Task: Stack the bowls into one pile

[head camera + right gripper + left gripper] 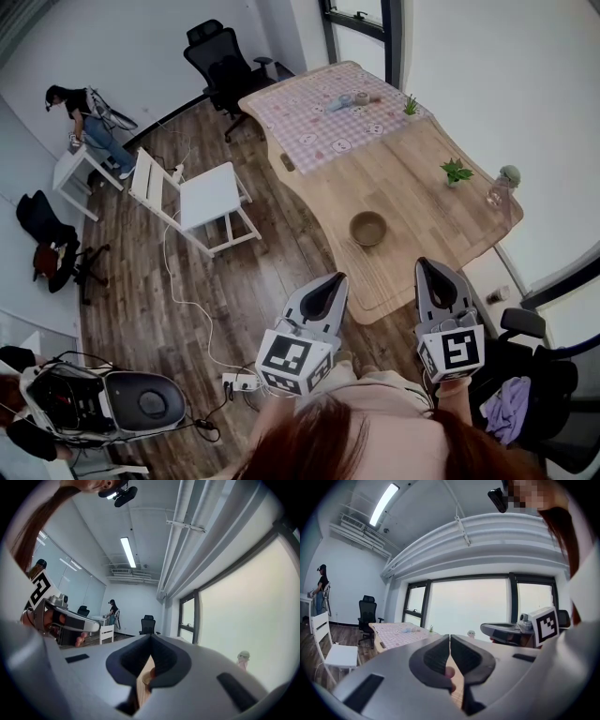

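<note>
On the near end of the wooden bench sits one brown bowl, upright, alone on bare wood, nothing in it that I can see. No second bowl in view, can't tell if it's a single bowl or a nested pile.

Left gripper is held off the bench's near edge, over the wood floor, pointing toward the bowl, well apart from it. Jaws pressed together in the left gripper view, tips meeting, nothing clamped.

Right gripper is by the near corner of the bench, also apart from the bowl. Jaws fully together in the right gripper view, nothing between the pads.

Bowl lies ahead of both grippers, roughly between their lines, touched by neither.

Far end of the bench: checkered cloth with small items too small to name. Two potted plants on the right side. White chair just left of the bench, black office chair beyond it. A person stands at the far left wall.
</note>
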`<state>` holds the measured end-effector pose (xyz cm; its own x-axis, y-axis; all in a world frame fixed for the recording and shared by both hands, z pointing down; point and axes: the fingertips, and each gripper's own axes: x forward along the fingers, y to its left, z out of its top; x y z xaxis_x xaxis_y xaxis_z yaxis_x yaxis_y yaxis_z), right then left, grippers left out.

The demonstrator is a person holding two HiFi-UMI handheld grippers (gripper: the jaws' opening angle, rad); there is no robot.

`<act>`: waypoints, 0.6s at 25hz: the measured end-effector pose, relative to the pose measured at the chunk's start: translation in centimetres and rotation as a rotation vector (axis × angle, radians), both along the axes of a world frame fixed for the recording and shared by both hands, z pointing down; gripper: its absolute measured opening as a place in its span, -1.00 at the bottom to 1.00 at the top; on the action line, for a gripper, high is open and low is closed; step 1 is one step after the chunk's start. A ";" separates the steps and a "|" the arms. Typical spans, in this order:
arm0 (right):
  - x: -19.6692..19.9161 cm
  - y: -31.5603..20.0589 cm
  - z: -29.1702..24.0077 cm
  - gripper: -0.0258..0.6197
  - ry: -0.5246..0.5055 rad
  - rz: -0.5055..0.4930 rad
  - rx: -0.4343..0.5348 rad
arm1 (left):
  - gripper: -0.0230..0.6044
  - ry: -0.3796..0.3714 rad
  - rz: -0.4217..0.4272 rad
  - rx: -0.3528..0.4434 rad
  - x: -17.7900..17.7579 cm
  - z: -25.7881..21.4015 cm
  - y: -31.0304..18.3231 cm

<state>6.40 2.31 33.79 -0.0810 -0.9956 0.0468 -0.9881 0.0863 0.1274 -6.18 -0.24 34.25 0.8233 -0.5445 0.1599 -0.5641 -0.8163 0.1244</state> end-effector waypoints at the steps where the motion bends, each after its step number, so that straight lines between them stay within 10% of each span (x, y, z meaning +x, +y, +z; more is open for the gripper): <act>1: -0.1 0.0 0.1 -0.92 0.004 0.000 0.001 | -0.89 0.000 0.000 -0.002 -0.1 0.1 0.0; 15: -2.7 -3.2 1.1 -0.92 0.013 -0.008 -0.036 | -0.89 0.000 0.031 -0.018 -1.7 0.8 -2.6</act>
